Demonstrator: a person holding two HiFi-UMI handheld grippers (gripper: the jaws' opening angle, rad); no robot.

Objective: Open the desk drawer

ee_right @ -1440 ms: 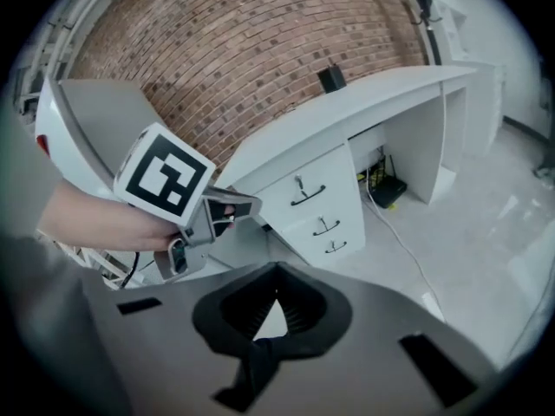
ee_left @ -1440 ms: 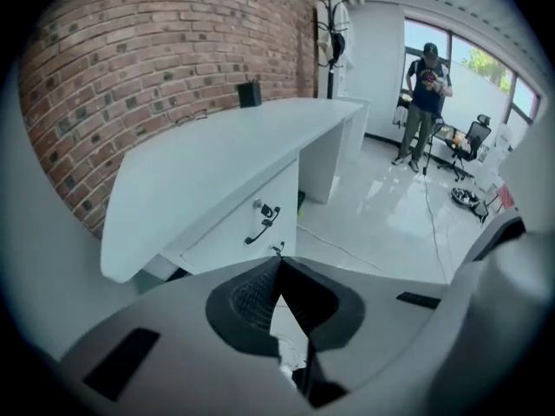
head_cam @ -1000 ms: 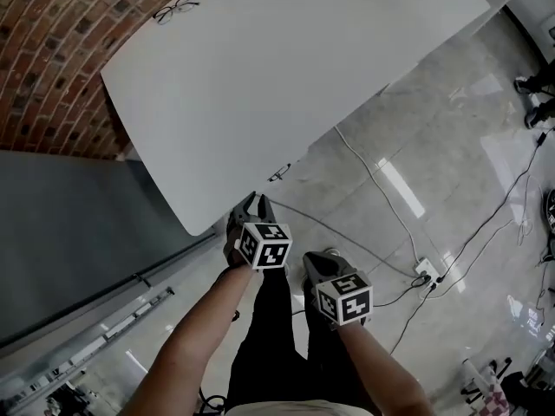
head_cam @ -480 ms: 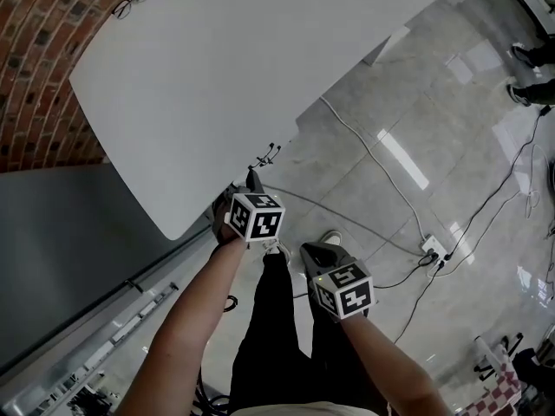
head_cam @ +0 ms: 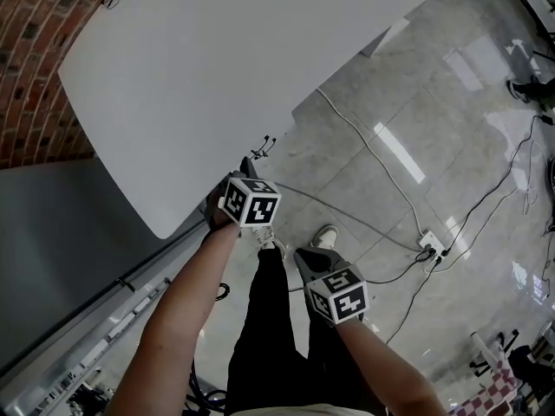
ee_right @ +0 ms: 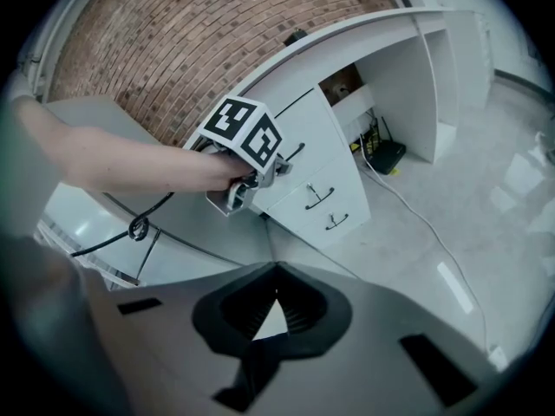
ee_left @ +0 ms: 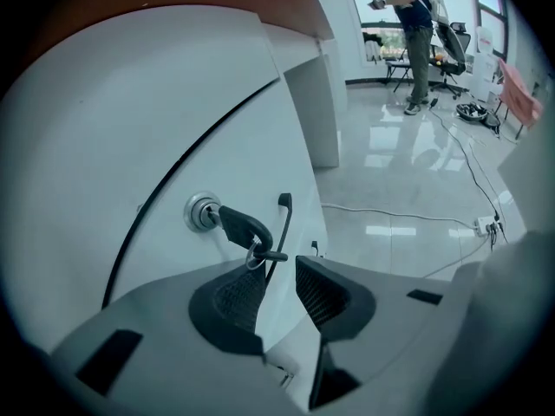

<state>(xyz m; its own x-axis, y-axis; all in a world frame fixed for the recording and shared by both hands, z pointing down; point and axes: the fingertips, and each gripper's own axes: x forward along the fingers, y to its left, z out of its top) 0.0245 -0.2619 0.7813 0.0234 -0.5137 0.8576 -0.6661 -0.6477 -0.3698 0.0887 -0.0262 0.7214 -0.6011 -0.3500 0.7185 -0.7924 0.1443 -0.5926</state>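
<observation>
The left hand-held gripper (ee_left: 276, 271), jaws just opened and pinching nothing, sits at the top drawer (ee_left: 251, 146) under the surface's (head_cam: 243, 59) near edge. Its thin handle (ee_left: 284, 211), right of the key (ee_left: 238, 225), seems just beyond the jaws: straddle it squarely, clench, pull straight. The right hand-held gripper (ee_right: 276, 295) hangs clenched, empty.

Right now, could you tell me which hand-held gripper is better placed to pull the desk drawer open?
Left. The left hand-held gripper is at the drawer front; its jaws have just been opening, the handle lined up in their gap, ungripped. The right hand-held gripper hangs back, shut and empty.
</observation>
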